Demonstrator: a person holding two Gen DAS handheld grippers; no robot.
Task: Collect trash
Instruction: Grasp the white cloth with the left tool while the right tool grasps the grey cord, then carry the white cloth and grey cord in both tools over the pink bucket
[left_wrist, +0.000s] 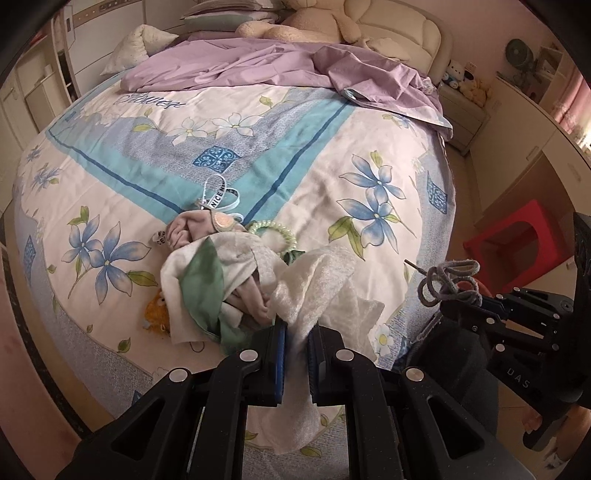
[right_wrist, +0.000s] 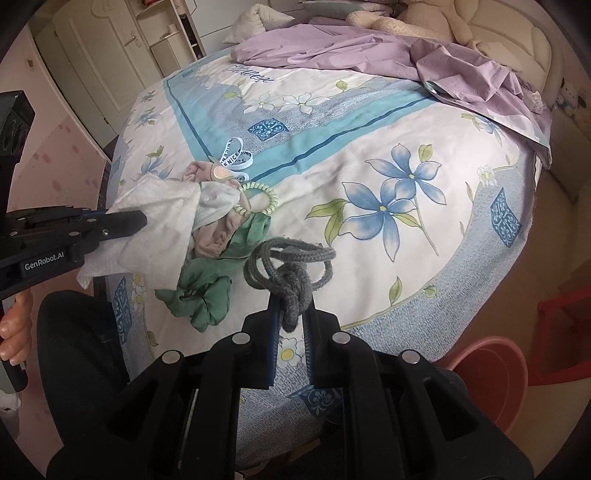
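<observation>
Tissue (left_wrist: 325, 291) sits pinched in my left hand-held gripper (left_wrist: 295, 328), low centre of the left view, trailing down between the fingers, its long axis roughly up-down in frame. My right hand-held gripper (right_wrist: 291, 306) is pressed on a knotted grey cord (right_wrist: 290, 269), loops fanning toward the upper frame. I'd lift the tissue slowly so it peels off the green cloth (right_wrist: 207, 291) and pink cloth (right_wrist: 214, 236) beside it on the bed (right_wrist: 369, 147), then carry both to the red bucket (right_wrist: 491, 373), lower right.
</observation>
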